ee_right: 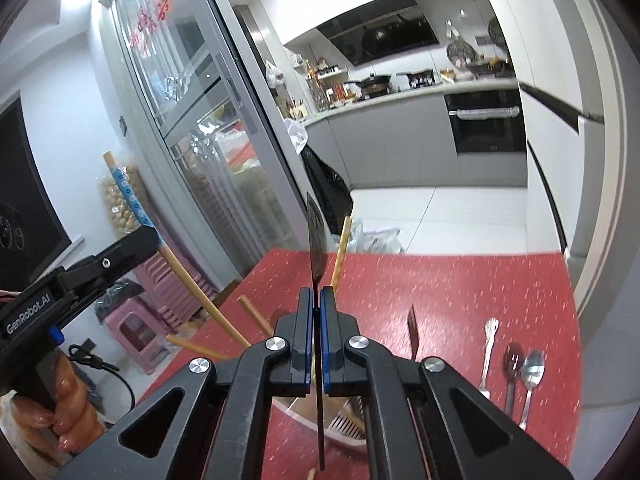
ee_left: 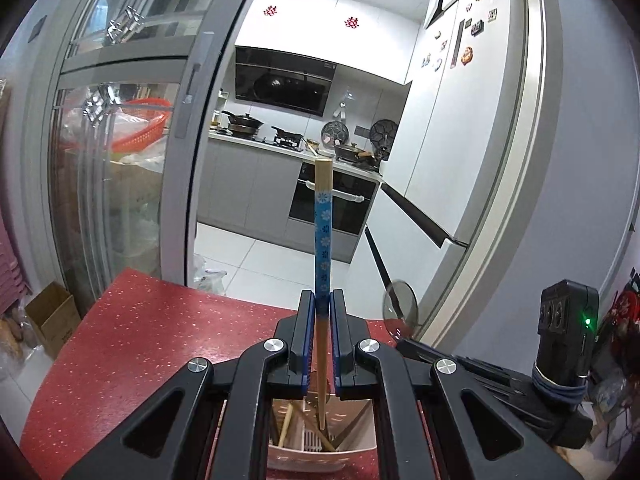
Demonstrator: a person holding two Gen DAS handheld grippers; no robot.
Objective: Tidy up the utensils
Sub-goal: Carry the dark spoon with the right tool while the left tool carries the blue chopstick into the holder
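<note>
left hand-held gripper: clenching a chopstick with a blue flower-pattern upper part, holding it upright with the thin tip pointing down. Probably so it can be dropped straight into the holder.

utensil holder: pale plastic caddy sitting on the red worktop right under both grippers, roughly mid-worktop. Already carrying a few wooden chopsticks leaning against its walls, plus a slatted insert at the bottom.

right hand-held gripper: gripping a thin dark flat utensil edge-on, also vertical, lower end hanging above the holder. I honestly can't tell what kind of tool it is, it's seen side-on. The left view shows a round dark head with a long handle, likely the same piece.

still waiting: fork, a dark spoon and a shiny spoon are lying side by side near the worktop's right edge, untouched.

where it's at, my guess: both hands are lining up for a drop into the holder. Tips look close to the compartments, so aiming matters, because the leaning sticks could be blocking the way.
</note>
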